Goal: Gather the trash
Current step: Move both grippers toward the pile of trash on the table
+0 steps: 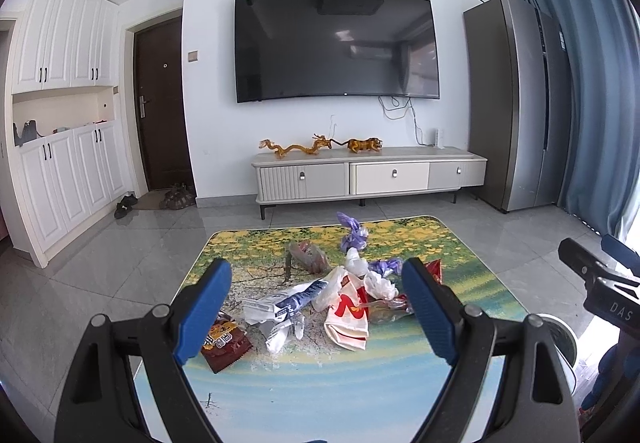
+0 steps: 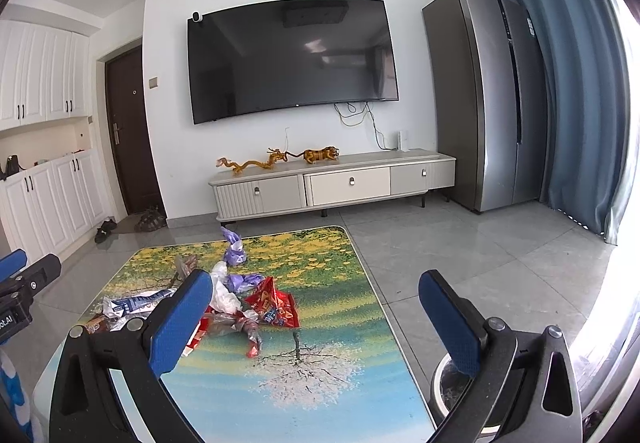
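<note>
A pile of trash lies on the low table with a printed landscape top. It holds a brown snack wrapper, a white and blue wrapper, a white paper bag with red and yellow print, crumpled white plastic, purple bags and a red snack bag. My left gripper hovers open over the near side of the pile, holding nothing. My right gripper is open and empty too, above the table's right part, to the right of the pile.
A round metal bin stands on the floor off the table's right near corner. Grey tiled floor surrounds the table. A TV cabinet stands at the far wall, a fridge and blue curtain at right, white cupboards at left.
</note>
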A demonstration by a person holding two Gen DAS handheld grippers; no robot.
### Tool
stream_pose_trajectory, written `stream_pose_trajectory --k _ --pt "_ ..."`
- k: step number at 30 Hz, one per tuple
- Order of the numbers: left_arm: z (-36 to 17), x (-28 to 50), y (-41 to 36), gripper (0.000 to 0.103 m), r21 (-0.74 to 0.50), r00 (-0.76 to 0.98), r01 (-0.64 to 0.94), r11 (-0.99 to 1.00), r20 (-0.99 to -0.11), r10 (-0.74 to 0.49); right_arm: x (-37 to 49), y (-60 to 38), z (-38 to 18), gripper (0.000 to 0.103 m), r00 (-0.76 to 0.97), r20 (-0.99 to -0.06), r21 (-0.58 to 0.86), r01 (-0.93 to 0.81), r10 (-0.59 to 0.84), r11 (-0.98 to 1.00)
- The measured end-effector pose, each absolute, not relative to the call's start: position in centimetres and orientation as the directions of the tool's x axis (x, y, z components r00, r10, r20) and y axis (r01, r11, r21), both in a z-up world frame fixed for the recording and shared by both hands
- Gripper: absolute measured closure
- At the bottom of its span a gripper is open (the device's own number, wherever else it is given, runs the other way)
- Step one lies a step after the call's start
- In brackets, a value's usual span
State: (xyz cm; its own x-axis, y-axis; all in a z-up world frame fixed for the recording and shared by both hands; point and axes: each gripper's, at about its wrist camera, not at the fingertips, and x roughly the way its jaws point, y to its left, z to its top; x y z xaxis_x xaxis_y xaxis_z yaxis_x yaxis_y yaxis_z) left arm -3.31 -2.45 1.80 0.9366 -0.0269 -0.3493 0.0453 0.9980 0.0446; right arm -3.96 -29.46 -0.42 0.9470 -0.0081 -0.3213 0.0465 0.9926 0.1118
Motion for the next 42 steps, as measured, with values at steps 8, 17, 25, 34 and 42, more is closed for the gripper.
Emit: stream_pose_trajectory --k 8,17,25,34,42 --pt "2.0 -3.1 -2.6 0.016 0.035 0.932 0.052 0.998 -0.361 -0.036 -4.3 -30.2 -0.5 0.000 0.945 -0.325 0.128 0.066 -0.021 0.990" --pt "2.1 -3.1 -3.4 0.016 0.039 0.932 0.073 0.997 -0.359 -0.055 -4.4 -30.5 -0.7 0.000 0.942 -0.336 0.121 0.064 -0.019 0.991" --pt "1.7 -3.2 -4.1 0.016 0.051 0.929 0.081 0.995 -0.367 -0.057 -4.4 -31.0 -1.6 0.000 0.939 -0.344 0.131 0.063 -0.014 0.989" --pt "1.5 -3.5 -3.5 0.016 0.048 0.929 0.085 0.995 -0.364 -0.062 -4.0 -30.3 -1.8 0.000 0.939 -0.344 0.135 0.040 0.009 0.990" --pt "1.4 -3.6 -3.0 0.016 0.032 0.931 0.080 0.996 -0.361 -0.063 -3.7 -30.0 -1.4 0.000 0.943 -0.332 0.123 0.031 0.012 0.992"
